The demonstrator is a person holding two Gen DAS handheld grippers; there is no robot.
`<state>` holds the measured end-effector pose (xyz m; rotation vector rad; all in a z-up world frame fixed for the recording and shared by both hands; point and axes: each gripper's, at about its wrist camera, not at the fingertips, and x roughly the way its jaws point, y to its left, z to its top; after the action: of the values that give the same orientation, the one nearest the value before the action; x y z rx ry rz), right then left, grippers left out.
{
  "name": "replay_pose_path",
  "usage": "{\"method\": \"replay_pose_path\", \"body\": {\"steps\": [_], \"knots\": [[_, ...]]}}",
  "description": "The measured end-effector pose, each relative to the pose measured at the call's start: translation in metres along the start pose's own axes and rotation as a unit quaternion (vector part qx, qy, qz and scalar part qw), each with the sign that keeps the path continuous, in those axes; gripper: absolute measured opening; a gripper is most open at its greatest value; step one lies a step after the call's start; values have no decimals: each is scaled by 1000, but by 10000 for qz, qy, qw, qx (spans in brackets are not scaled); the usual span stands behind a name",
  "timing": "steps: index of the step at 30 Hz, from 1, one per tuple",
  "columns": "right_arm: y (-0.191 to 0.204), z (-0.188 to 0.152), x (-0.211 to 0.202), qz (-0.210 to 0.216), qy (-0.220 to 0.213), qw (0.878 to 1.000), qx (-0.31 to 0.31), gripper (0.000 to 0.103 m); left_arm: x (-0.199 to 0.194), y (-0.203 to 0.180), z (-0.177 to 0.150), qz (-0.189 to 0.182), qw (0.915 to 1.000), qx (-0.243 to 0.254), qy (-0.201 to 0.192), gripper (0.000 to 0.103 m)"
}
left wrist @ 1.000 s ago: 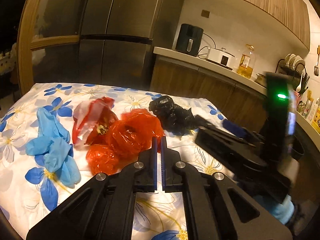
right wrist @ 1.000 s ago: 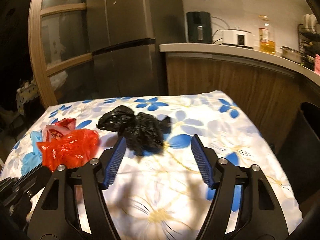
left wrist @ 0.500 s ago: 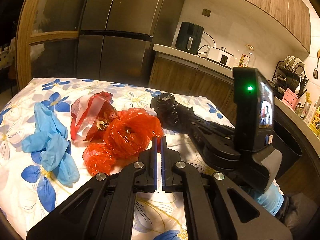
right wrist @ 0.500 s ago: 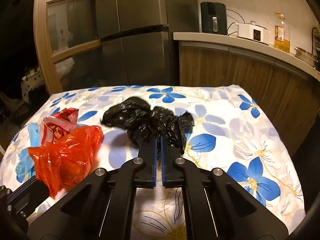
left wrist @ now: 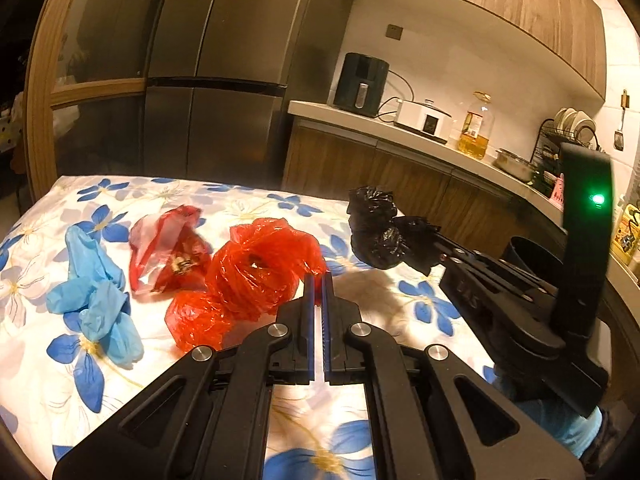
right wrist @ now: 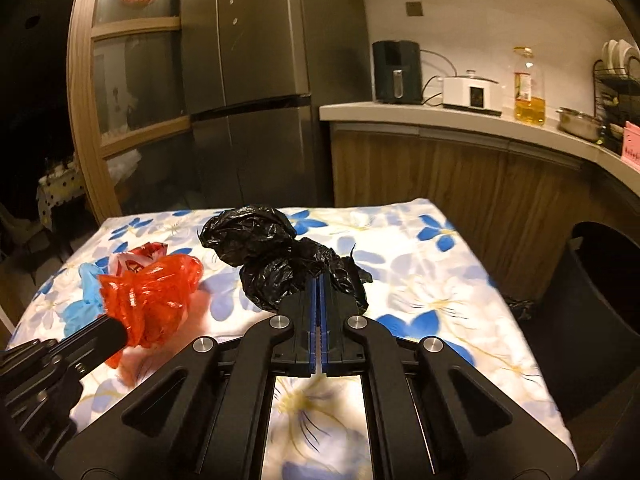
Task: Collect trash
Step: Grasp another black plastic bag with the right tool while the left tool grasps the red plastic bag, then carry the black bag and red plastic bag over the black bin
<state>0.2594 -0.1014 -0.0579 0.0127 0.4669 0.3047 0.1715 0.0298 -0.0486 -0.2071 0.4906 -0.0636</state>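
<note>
**Both grippers closed on bags above the flowered table**

The right gripper has its jaws pressed together on a crumpled black bag, which bulges out ahead and to the left of the tips. From the left camera that bag hangs clear of the cloth at the end of the right gripper, with a shadow under it.

The left gripper is also closed, its jaws pinching the near edge of a red bag. From the right camera the red bag sits bunched at the left gripper's tip; whether it is lifted off the cloth I cannot tell.

Just left of the left jaws, beyond the red bag, lies a red-and-white wrapper, and further left a pair of blue gloves, both resting on the tablecloth, white with blue flowers.

To the right of the right jaws, past the table edge, stands a dark bin, with a scrap of black plastic on the floor beside it. Beyond the table are a steel fridge and a counter carrying an air fryer, a white cooker and an oil bottle.
</note>
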Motion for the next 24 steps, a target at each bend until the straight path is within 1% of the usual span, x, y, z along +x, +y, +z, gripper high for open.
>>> {"method": "replay_pose_path", "body": {"steps": [10,24], "knots": [[-36,4,-57,-254,-340,9990,127,1,-10,-39,5,-201,9996,168,-75,2],[-86,1,-112,-703,-654,9946,385,1,-14,-89,9,-514,9973,502,-149,2]]}}
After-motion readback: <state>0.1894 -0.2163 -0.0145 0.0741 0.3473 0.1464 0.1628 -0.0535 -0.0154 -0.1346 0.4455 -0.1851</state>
